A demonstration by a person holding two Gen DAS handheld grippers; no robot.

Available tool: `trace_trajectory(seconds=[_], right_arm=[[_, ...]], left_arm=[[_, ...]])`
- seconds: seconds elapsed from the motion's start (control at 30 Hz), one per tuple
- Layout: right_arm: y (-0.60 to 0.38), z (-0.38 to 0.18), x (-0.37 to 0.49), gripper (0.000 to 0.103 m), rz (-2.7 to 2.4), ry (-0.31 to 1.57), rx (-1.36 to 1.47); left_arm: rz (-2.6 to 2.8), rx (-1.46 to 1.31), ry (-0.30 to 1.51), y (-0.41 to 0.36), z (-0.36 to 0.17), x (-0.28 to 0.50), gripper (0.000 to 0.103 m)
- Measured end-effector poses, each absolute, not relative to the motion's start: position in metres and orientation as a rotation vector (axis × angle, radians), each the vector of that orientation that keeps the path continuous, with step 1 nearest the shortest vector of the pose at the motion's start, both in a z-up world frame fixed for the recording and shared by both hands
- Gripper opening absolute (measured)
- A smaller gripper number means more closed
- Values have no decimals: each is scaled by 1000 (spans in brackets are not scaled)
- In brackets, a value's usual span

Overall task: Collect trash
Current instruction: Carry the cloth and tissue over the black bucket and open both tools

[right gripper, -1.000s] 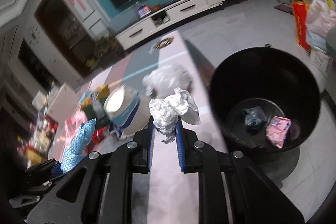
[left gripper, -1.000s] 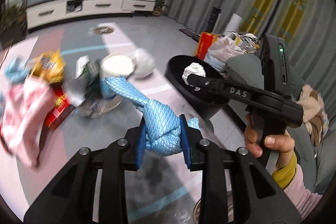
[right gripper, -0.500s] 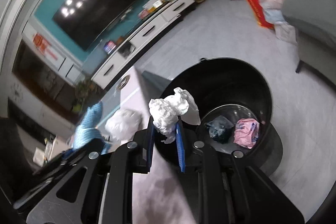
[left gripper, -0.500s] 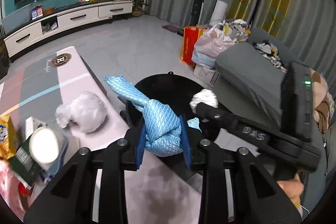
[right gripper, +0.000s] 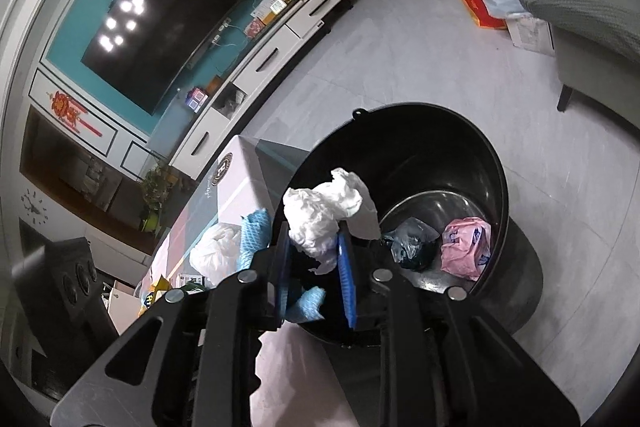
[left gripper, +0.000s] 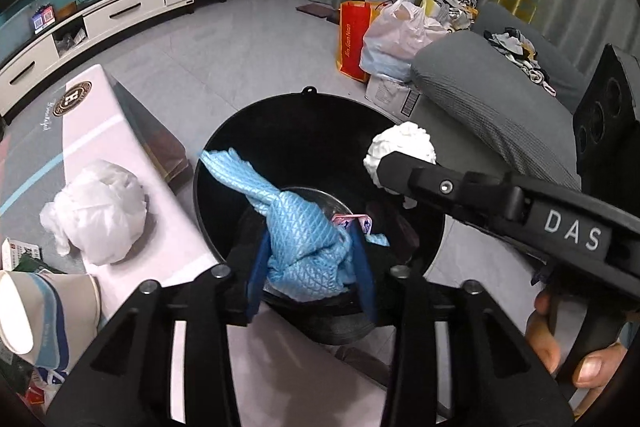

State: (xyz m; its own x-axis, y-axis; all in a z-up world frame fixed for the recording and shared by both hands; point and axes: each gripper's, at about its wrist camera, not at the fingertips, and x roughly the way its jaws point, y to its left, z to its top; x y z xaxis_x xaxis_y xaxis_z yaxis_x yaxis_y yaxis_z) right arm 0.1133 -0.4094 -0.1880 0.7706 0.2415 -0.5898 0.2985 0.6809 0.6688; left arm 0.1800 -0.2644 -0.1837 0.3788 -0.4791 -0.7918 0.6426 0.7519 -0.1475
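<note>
Cloth (left gripper: 308, 247) in left hand-held gripper (left gripper: 310, 267) | over bin (left gripper: 280, 115)

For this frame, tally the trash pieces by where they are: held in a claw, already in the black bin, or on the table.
Held in a claw: 2, blue cloth and white paper wad
In the black bin: 2, pink bag and dark bag
On the table, clearly visible: 2, white plastic bag and paper cup
Total: 6

Blue cloth (left gripper: 304, 239), white tissue (right gripper: 324, 215) over bin (right gripper: 496, 163).
</note>
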Motion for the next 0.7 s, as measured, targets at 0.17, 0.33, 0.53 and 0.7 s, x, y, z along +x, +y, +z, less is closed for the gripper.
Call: trace_trajectory(seconds=[0.17, 0.33, 0.53, 0.7], right_arm=[[-420, -195, 111, 51, -49, 706, 921], [-425, -195, 107, 56, -53, 696, 948], [-411, -192, 112, 57, -8, 723, 929], [-384, -185, 121, 63, 43, 754, 834]], left_arm=[[-729, 165, 920, -262, -178, 182, 69], [-735, 167, 877, -250, -169, 167, 75], [-727, 192, 805, -221, -160, 129, 85], [-737, 135, 774, -180, -153, 102, 88]])
